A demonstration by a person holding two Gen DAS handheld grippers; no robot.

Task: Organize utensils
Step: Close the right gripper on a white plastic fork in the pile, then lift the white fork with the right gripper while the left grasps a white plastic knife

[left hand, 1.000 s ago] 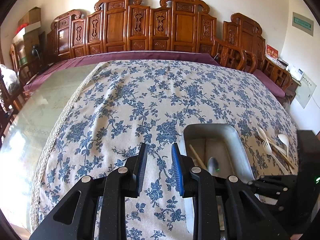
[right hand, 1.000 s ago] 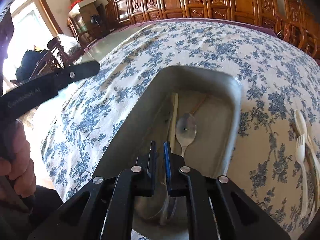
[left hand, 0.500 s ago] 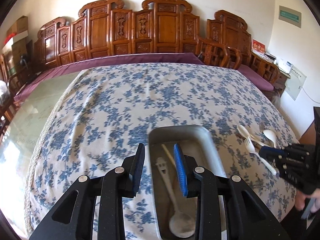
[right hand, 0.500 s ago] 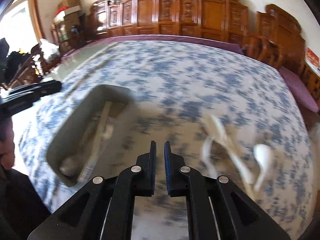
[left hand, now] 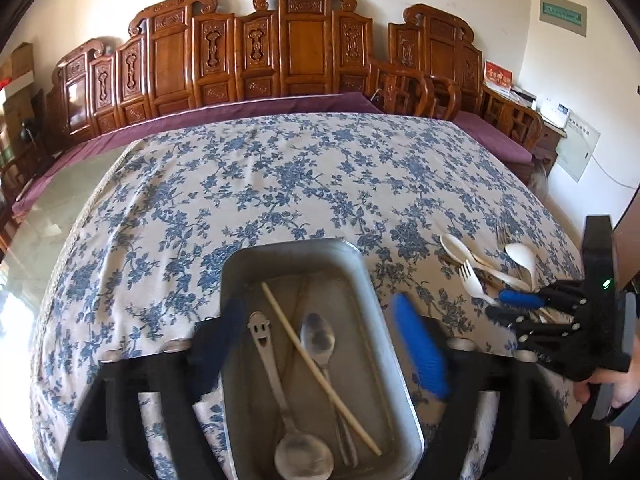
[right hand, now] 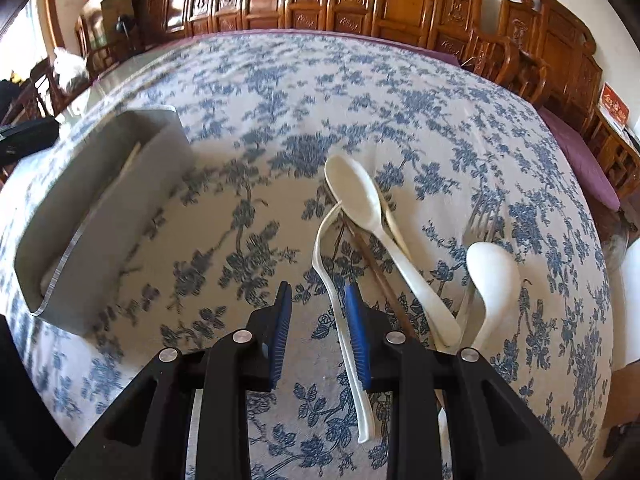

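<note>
Right gripper [right hand: 318, 334] is part open, jaws just been opening, nothing pinched; the white fork's [right hand: 334, 280] handle runs right alongside its right-hand pad. Risk as I read it: the handle sits off-centre against that pad, so closing could nudge it sideways or clip only its edge, and the fork is tangled with the white spoon [right hand: 370, 216] and brown chopstick [right hand: 374, 266], so lifting may drag those along. Left gripper [left hand: 328, 340] is spread wide, jaws also just been opening, empty, straddling the metal tray [left hand: 292, 246]; it could bump the rim. Utensils: thin, glossy, cream plastic, piled crosswise on the floral bench cloth [right hand: 400, 92]; a steel spoon [left hand: 318, 340] lies in the tray.
</note>
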